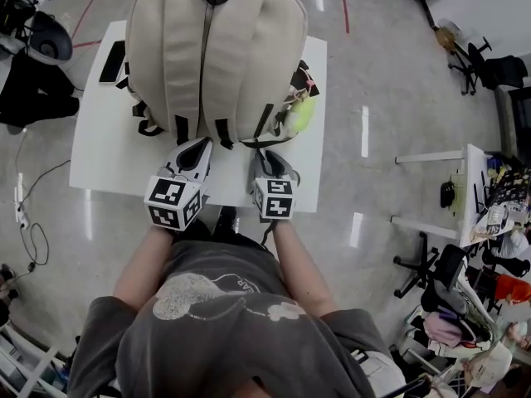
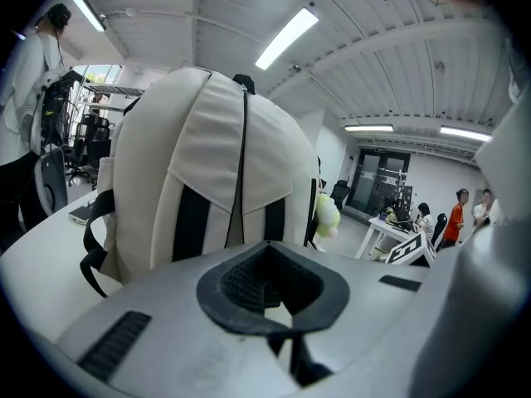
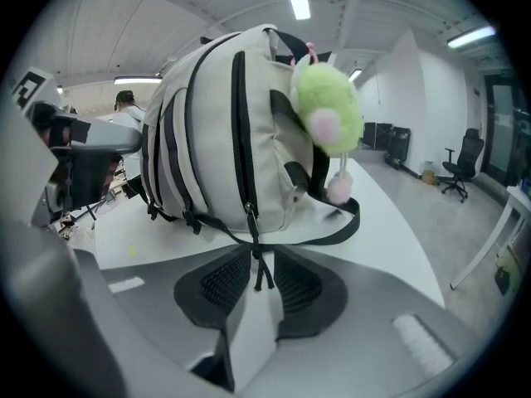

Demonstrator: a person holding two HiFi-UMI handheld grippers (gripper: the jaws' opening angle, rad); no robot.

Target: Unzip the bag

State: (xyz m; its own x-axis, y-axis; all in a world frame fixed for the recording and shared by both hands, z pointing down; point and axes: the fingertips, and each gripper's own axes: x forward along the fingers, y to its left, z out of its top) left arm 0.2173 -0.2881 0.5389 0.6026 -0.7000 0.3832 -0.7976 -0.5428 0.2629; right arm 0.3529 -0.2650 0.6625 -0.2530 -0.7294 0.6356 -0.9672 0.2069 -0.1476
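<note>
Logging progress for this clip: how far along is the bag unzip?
Done: nothing yet. The zipper on the bag looks closed down to its pull. In hand: the right gripper has its jaws apart around the pull's cord, not clamped as far as I can tell. The left gripper is shut and empty, pointing at the bag. Left: grip the pull and run it open.

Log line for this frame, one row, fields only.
stage: pre-grasp | backpack: zipped, on table | left hand-held gripper: shut, empty | right hand-held gripper: open, zipper pull between jaws, not clamped
</note>
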